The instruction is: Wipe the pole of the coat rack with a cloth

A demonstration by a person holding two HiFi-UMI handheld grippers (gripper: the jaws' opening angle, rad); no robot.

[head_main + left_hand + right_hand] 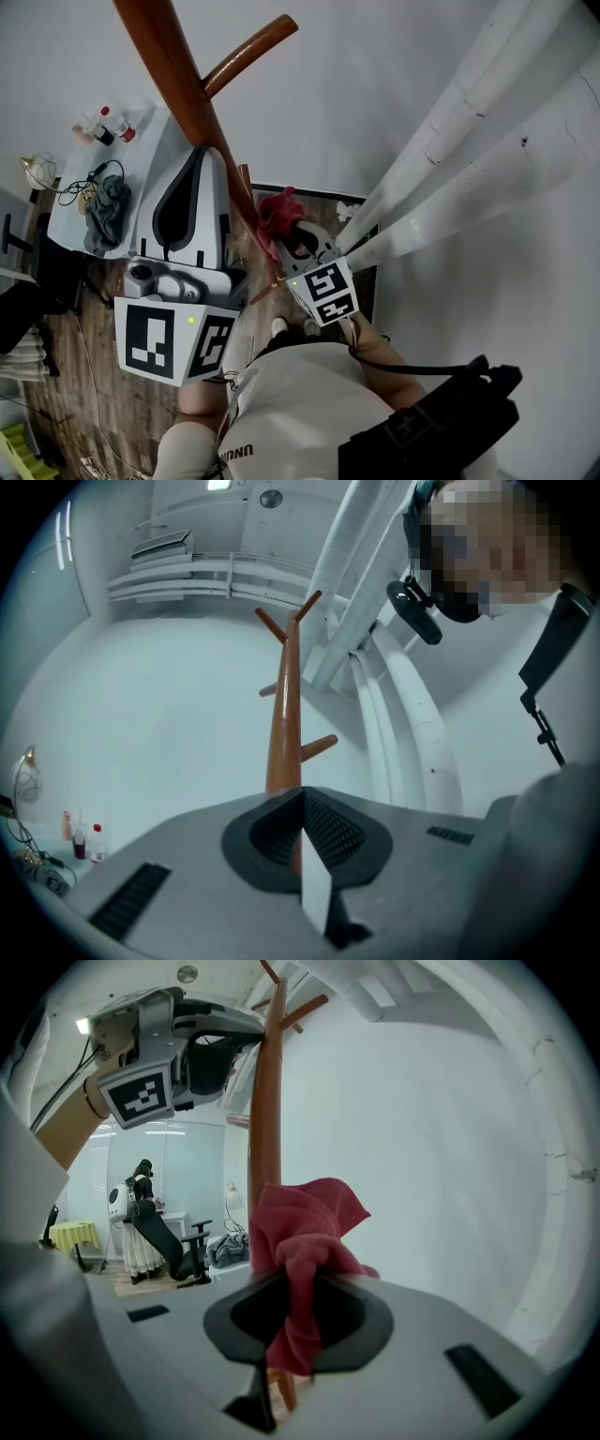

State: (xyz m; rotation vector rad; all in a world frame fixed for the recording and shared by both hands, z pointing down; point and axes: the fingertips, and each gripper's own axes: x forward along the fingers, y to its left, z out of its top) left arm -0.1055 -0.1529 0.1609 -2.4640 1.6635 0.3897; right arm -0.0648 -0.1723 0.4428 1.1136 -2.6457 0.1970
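The brown wooden pole (183,84) of the coat rack slants from the top left down to the middle of the head view. My left gripper (204,155) is shut on the pole, which runs up between its jaws (284,733) in the left gripper view. Lower on the pole, my right gripper (292,236) is shut on a crumpled red cloth (277,208). In the right gripper view the cloth (305,1222) bulges out of the jaws against the pole (265,1119), and the left gripper (248,1030) shows higher up.
Thick white pipes (469,141) run along the wall at the right, close to the rack. A peg (248,52) branches off the pole. At the left stands a pale table (155,159) with small bottles (105,127) and a grey garment (108,211). A person (141,1213) and an office chair (192,1241) are far behind.
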